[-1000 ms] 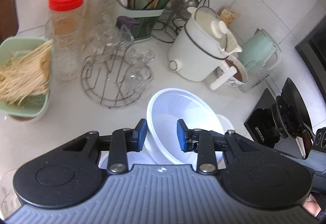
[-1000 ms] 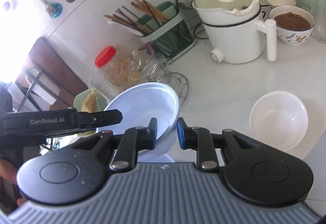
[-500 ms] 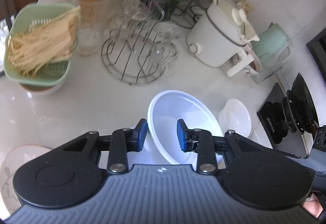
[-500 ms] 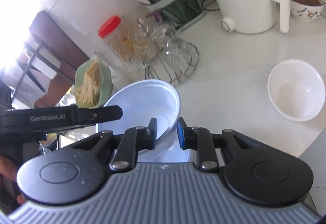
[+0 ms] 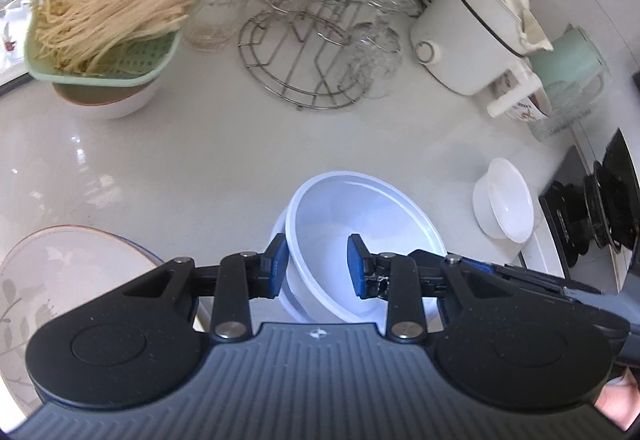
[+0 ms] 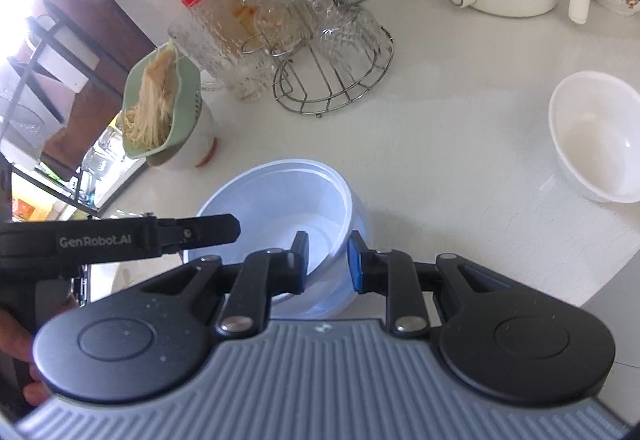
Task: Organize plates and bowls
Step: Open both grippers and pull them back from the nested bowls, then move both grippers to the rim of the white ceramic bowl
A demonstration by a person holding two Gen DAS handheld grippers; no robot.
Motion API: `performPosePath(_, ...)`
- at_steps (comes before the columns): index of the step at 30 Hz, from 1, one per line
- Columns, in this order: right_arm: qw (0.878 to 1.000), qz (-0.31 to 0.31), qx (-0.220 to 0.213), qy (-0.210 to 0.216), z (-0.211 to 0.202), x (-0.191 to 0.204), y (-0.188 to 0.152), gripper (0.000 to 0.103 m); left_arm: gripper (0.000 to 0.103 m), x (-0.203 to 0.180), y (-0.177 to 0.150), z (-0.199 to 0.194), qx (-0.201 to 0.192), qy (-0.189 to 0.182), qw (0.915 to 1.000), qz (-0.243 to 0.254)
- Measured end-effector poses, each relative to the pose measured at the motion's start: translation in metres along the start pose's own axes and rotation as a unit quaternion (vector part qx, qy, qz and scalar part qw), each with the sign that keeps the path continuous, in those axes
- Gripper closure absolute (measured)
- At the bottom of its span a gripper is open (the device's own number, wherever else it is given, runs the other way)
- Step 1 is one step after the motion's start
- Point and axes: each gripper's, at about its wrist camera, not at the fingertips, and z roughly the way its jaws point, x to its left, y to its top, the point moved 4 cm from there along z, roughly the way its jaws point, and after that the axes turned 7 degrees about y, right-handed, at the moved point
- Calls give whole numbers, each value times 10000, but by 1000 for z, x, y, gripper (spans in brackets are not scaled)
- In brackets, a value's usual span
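- Plate (image 5: 60, 280) lies at the counter's near left edge, just beside the left gripper (image 5: 316, 264); a sideways swing could knock it.
- Left gripper's jaws are opening, the big bowl's (image 5: 360, 240) rim between them; the bowl could tip if let go unevenly.
- Right gripper (image 6: 327, 260) is clamped on the same bowl's opposite rim; it seems nested in another bowl.
- Small bowl (image 6: 596, 136) stands well apart, right.
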Motion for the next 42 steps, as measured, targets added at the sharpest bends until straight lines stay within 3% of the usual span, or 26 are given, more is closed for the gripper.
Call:
performPosePath(1,10000,-1,-26,16,0,0,0,78,57,3,1,-1,-29,18,10000,-79)
performPosePath(2,10000,-13,-45,-10,1,1,1,78,45,5,3,-3,-77,48,9998,-159)
performPosePath(3,10000,-32,-58,-67,1,1,1,73,40,7,4,-6,-148,71,9997,-200)
performPosePath(4,9999,-51,-81,-143,0,2,2,61,40,8,4,-8,-204,79,9996,-190)
performPosePath(6,9994,-101,-194,-252,-4,3,4,49,40,9,6,-11,-185,144,9997,-85)
performPosePath(23,9899,-482,-1199,-586,-74,42,7,49,40,-11,4,-96,-960,58,9939,543)
performPosePath(38,9834,-530,-1600,-676,-103,58,-7,49,40,-19,-6,-127,-1154,-23,9904,760)
performPosePath(41,9816,-516,-1692,-713,-106,57,-8,47,28,-26,-6,-128,-1165,-271,9883,943)
performPosePath(42,9808,-516,-1726,-748,-108,56,-8,40,23,-29,-6,-129,-1232,-301,9870,987)
